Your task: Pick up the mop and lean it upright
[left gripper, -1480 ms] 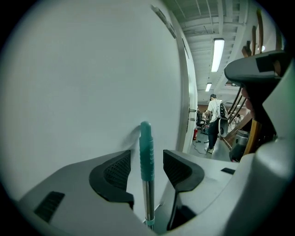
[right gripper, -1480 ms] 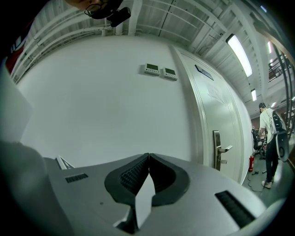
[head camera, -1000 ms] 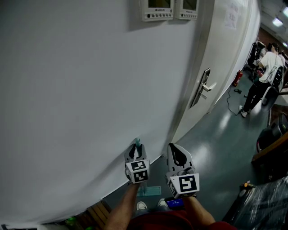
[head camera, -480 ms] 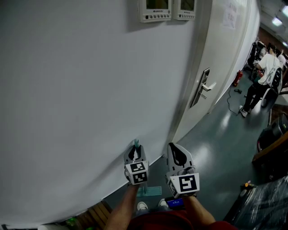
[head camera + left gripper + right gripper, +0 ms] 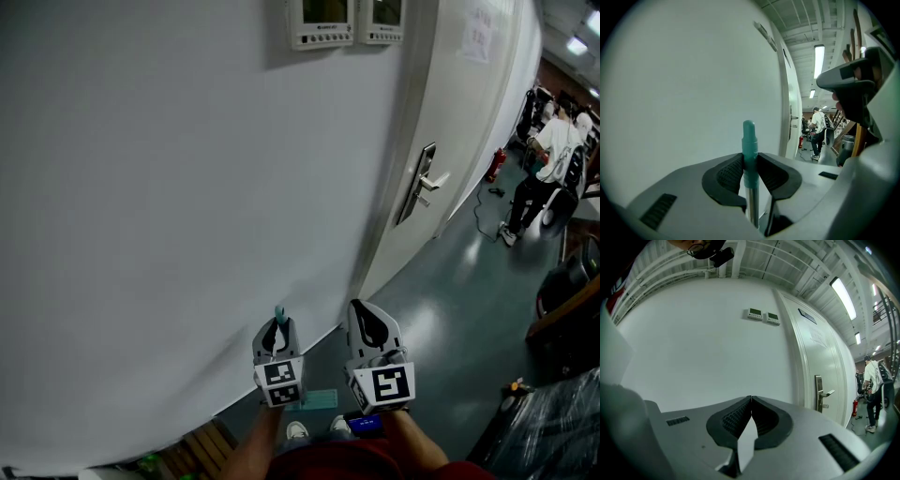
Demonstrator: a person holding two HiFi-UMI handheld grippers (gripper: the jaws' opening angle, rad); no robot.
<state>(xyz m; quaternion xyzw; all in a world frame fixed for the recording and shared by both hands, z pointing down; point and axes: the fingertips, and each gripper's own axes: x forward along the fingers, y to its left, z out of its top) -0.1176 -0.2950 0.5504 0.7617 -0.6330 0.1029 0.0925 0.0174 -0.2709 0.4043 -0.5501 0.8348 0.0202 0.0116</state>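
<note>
The mop stands upright close to the white wall. Its teal handle tip (image 5: 279, 313) (image 5: 749, 138) sticks up above my left gripper (image 5: 276, 339) (image 5: 750, 161). A steel shaft (image 5: 752, 201) runs down from it, and the teal mop head (image 5: 317, 399) rests on the floor by my feet. The left jaws have just been closing and are shut on the handle, with both pads pressed to it. My right gripper (image 5: 368, 326) (image 5: 751, 400) hangs beside it on the right, level, shut with nothing in it.
A white door with a metal lever handle (image 5: 427, 183) is to the right of the wall. Two control panels (image 5: 323, 21) hang high up. A person in a white shirt (image 5: 555, 150) stands far down the corridor near a red extinguisher (image 5: 494, 164). Black wrapped goods (image 5: 553, 427) lie lower right.
My left gripper has shifted left and a little toward me, and the mop handle has moved with it. The right gripper has stayed still.
</note>
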